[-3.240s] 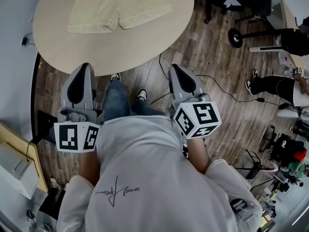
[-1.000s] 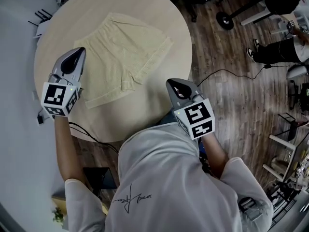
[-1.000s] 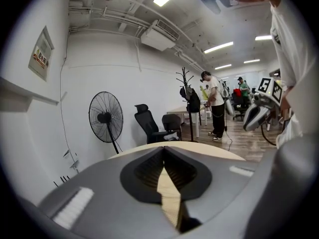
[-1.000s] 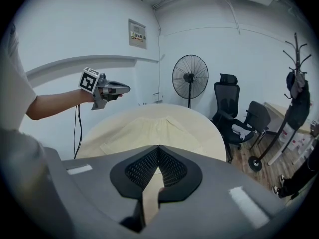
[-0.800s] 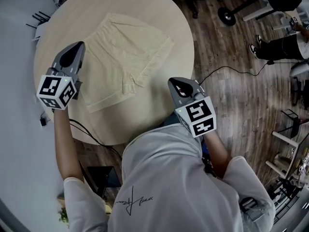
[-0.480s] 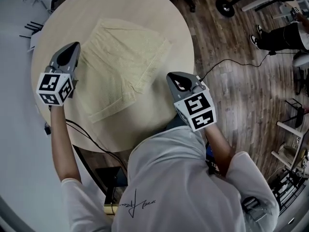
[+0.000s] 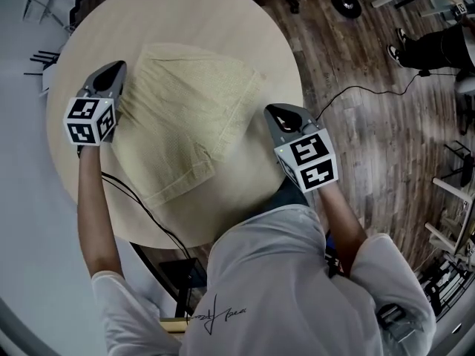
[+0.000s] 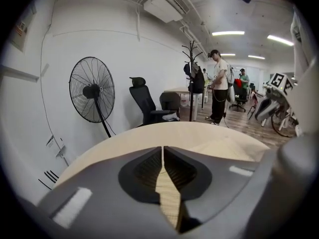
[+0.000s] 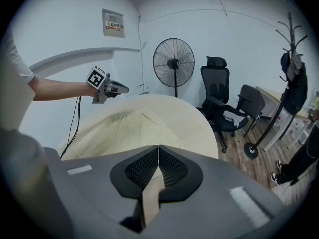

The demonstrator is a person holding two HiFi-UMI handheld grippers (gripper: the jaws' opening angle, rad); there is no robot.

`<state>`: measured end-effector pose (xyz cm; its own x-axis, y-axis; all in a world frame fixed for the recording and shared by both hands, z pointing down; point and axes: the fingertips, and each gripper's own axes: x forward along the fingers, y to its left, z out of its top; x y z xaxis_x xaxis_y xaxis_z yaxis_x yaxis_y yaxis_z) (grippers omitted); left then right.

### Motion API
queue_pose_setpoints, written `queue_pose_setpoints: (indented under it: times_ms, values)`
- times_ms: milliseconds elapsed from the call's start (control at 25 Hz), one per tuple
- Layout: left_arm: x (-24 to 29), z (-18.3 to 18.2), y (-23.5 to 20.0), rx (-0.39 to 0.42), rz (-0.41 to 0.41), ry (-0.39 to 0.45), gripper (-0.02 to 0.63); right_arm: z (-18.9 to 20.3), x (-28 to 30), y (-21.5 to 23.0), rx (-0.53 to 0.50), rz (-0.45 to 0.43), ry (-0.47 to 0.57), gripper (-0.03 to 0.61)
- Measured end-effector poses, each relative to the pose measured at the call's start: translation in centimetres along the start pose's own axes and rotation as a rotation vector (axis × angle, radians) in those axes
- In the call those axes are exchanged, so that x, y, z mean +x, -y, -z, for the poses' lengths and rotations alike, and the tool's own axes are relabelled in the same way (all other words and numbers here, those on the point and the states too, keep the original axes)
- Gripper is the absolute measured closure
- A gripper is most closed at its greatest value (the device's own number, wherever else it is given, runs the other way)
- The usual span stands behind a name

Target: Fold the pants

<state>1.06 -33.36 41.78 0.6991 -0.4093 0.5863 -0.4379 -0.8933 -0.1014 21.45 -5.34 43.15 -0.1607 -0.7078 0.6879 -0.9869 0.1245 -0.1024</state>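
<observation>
**Both grippers closed, arms reaching forward**

Left gripper hangs over the tabletop's left edge, jaws together, bare left forearm stretched out. Right gripper is at the right edge, jaws together, tilted downward.

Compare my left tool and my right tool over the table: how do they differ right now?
The left tool is at the left edge of the pants, near the left rim of the table. The right tool is over bare table just off the pants' right side. The left tool is held out on a stretched arm, while the right tool stays close to the person's body. Both are shut and hold nothing.
</observation>
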Motion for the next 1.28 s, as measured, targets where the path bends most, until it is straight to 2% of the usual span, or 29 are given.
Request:
queue_pose_setpoints:
  times_ms: [160, 360, 560, 840, 1280]
  values:
    - [3.2, 0.1, -0.7, 0.043, 0.044, -0.035, 0.558, 0.2, 1.3, 2.1, 0.003, 0.016, -0.008, 0.584]
    - [6.7, 2.2, -1.9, 0.210, 0.086, -0.158, 0.558, 0.7, 3.4, 3.2, 0.000, 0.005, -0.042, 0.584]
    - [9.6, 3.8, -2.2, 0.345, 0.136, -0.249, 0.555, 1.2, 5.8, 4.8, 0.009, -0.010, -0.074, 0.584]
    - [12.8, 6.0, -1.4, 0.479, 0.234, -0.398, 0.482, 2.6, 8.9, 7.1, 0.017, -0.037, -0.141, 0.565]
    - [16.2, 8.0, -2.6, 0.501, 0.327, -0.453, 0.465, 4.7, 12.9, 8.8, 0.000, -0.067, -0.238, 0.509]
